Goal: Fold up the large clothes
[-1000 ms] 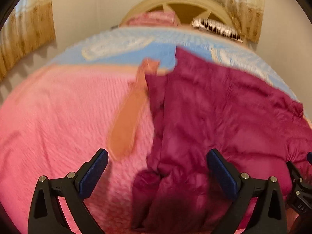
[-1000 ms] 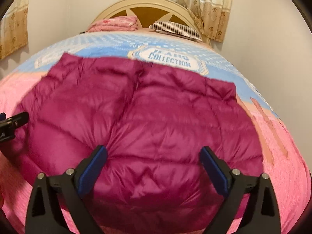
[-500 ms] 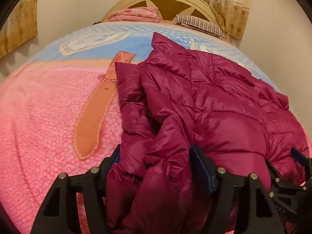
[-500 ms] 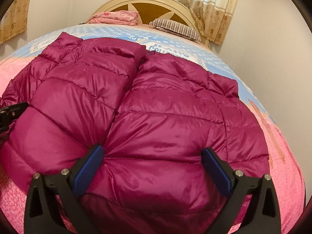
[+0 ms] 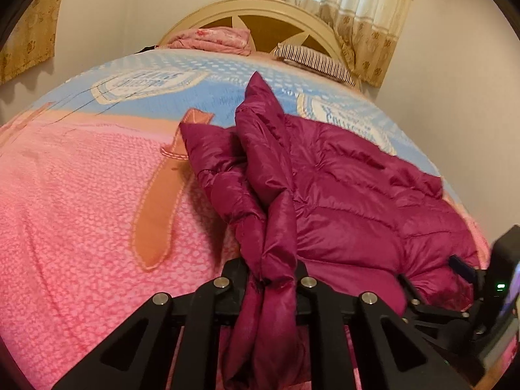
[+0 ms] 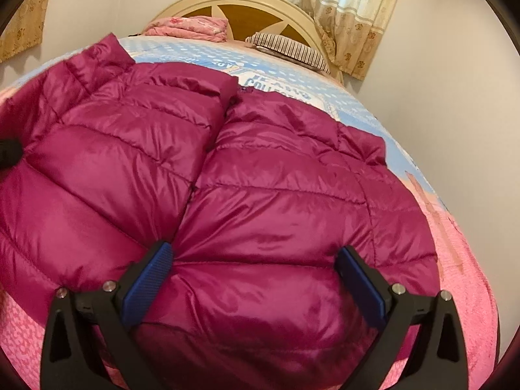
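A magenta puffer jacket (image 6: pixel 260 175) lies spread on the bed, collar toward the headboard. In the left wrist view the jacket (image 5: pixel 351 201) fills the right half, its left edge bunched into a ridge. My left gripper (image 5: pixel 272 279) is shut on that bunched edge of the jacket near the hem. My right gripper (image 6: pixel 255 269) is open, its blue pads (image 6: pixel 148 274) pressed onto the hem with fabric bulging between them. The right gripper also shows at the right edge of the left wrist view (image 5: pixel 468 295).
The bed has a pink and blue blanket (image 5: pixel 81 195) with an orange strap pattern (image 5: pixel 159 204). A folded pink quilt (image 5: pixel 211 40) and a striped pillow (image 5: pixel 313 60) lie by the cream headboard (image 6: pixel 240 6). Walls and curtains surround the bed.
My left gripper has come down onto the jacket's left edge and shut on it. My right gripper has lowered onto the hem and stayed open.
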The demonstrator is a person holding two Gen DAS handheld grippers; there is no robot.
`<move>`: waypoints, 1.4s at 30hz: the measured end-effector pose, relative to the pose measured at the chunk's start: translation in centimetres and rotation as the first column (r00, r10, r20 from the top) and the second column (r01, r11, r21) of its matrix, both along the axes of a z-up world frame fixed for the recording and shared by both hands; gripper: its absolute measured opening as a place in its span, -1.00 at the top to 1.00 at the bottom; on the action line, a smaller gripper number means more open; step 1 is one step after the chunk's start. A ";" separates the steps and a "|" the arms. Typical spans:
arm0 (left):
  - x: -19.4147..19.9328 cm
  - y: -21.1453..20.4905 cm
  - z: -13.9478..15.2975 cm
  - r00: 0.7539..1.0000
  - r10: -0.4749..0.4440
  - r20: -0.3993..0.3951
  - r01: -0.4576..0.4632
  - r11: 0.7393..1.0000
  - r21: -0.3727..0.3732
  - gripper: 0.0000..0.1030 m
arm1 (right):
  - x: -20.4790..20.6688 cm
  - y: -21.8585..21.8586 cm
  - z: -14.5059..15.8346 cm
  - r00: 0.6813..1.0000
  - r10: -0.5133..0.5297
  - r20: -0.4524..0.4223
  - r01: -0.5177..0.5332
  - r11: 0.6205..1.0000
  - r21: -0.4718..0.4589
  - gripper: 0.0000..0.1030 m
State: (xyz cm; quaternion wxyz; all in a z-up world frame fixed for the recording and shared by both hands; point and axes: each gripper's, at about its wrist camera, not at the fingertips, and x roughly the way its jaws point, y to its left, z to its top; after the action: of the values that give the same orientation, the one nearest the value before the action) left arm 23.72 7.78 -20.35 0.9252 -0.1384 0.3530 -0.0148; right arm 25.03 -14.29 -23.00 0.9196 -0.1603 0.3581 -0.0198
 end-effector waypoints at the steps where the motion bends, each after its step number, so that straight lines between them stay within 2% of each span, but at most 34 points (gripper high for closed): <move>1: -0.4 0.3 0.3 1.000 0.005 0.004 -0.005 1.000 0.000 0.79 | -0.1 0.4 0.0 1.000 0.002 0.002 -0.002 1.000 -0.006 -0.96; 6: -2.3 2.7 1.7 0.998 0.054 0.032 -0.054 0.999 -0.002 0.80 | -0.8 4.1 -0.1 0.998 0.055 0.011 -0.055 0.998 -0.033 -0.91; 9: -3.3 4.4 3.4 0.995 0.091 0.051 -0.093 0.995 0.028 0.80 | -1.1 6.4 0.0 0.993 0.119 0.005 -0.118 0.993 -0.028 -0.91; 13: -3.5 4.6 6.1 0.993 0.087 0.079 -0.094 0.991 0.093 0.80 | -1.7 5.9 2.3 0.968 0.245 -0.059 -0.239 0.966 0.101 -0.91; 16: -3.2 2.8 8.1 0.992 0.053 0.119 -0.071 0.986 0.151 0.80 | -2.6 2.3 4.5 0.973 0.230 0.003 -0.228 0.964 0.139 -0.95; 18: -3.0 0.9 9.4 0.989 0.021 0.149 -0.049 0.981 0.187 0.80 | -2.6 -1.3 5.3 0.985 0.172 0.030 -0.175 0.971 0.165 -0.98; 22: -2.3 -3.4 11.8 0.978 -0.069 0.196 0.016 0.966 0.259 0.80 | -1.5 -8.4 4.8 0.999 0.034 0.019 -0.037 0.986 0.160 -0.98; 26: -1.1 -8.8 13.1 0.961 -0.175 0.212 0.101 0.941 0.322 0.80 | -0.8 -15.6 4.3 0.994 -0.110 0.006 0.108 0.980 0.169 -0.98; 31: 0.8 -15.5 11.7 0.938 -0.298 0.177 0.208 0.892 0.402 0.80 | -1.0 -20.7 4.5 0.976 -0.219 -0.001 0.215 0.958 0.189 -0.98; 35: 2.1 -21.2 8.2 0.915 -0.388 0.108 0.291 0.823 0.488 0.80 | -1.5 -22.9 4.0 0.966 -0.256 -0.019 0.255 0.946 0.200 -0.98; 39: 2.9 -24.9 4.3 0.899 -0.436 0.044 0.345 0.765 0.544 0.78 | -2.1 -23.9 2.7 0.962 -0.267 -0.052 0.272 0.939 0.210 -0.98; 42: 2.5 -26.7 2.9 0.889 -0.458 0.034 0.353 0.729 0.587 0.64 | -2.0 -24.8 1.9 0.959 -0.272 -0.075 0.282 0.934 0.219 -0.98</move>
State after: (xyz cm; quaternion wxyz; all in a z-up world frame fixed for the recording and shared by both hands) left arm 26.26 -18.94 -17.43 0.9253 0.2247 0.2794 -0.1238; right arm 22.99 -39.12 -21.12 0.9118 -0.0022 0.3970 -0.1045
